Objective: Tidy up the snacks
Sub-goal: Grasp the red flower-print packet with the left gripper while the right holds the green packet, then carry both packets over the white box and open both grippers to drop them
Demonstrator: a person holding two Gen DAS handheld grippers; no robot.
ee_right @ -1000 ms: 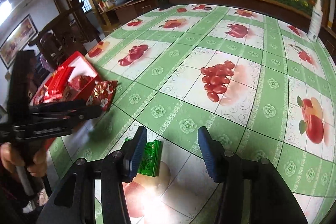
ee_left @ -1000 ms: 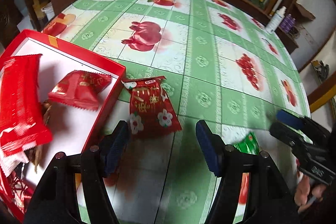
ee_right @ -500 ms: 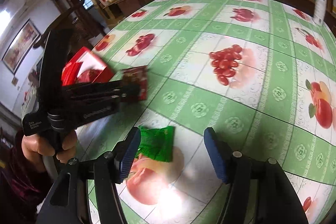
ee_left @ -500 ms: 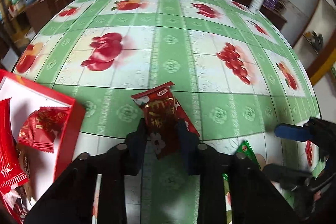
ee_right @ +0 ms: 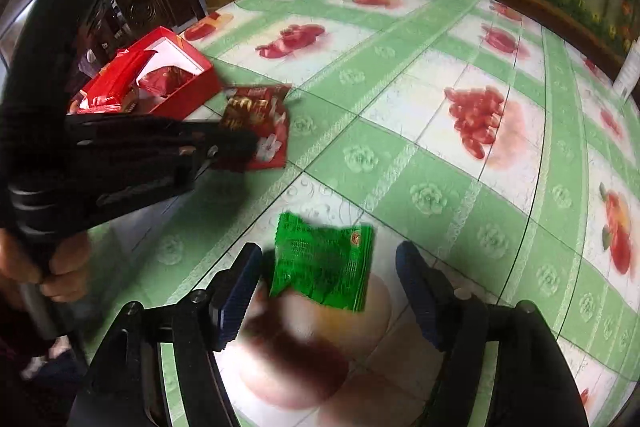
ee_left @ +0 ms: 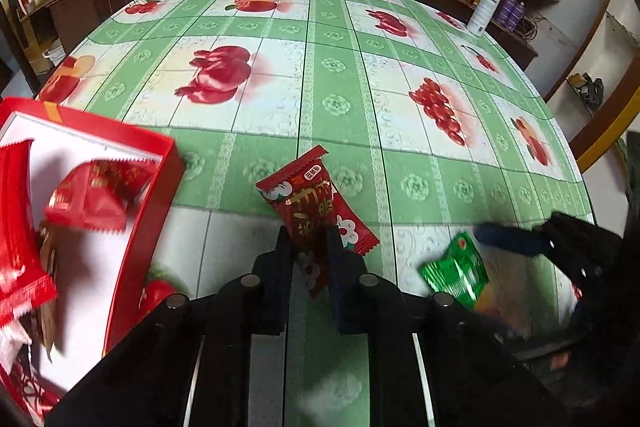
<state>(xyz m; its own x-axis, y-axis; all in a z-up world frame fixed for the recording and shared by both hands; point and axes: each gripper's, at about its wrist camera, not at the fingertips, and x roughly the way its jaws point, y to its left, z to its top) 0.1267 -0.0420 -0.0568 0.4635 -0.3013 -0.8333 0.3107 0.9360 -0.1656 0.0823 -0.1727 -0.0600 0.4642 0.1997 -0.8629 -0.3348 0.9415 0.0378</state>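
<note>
Two handheld black plastic grippers above a fruit-print tablecloth (ee_left: pixel 312 75): the left gripper (ee_left: pixel 309 259) has dark pads and round silver bolt heads on its fingers; the right gripper (ee_right: pixel 328 291) carries ribbed blue pads and black bolt heads. A hand (ee_right: pixel 48 267) wraps the left tool's grey handle, beside a dark sleeve.

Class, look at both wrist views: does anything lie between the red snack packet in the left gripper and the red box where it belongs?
Nothing visible does. The left gripper is closing on the red snack packet, and only bare tablecloth separates it from the red box.
</note>
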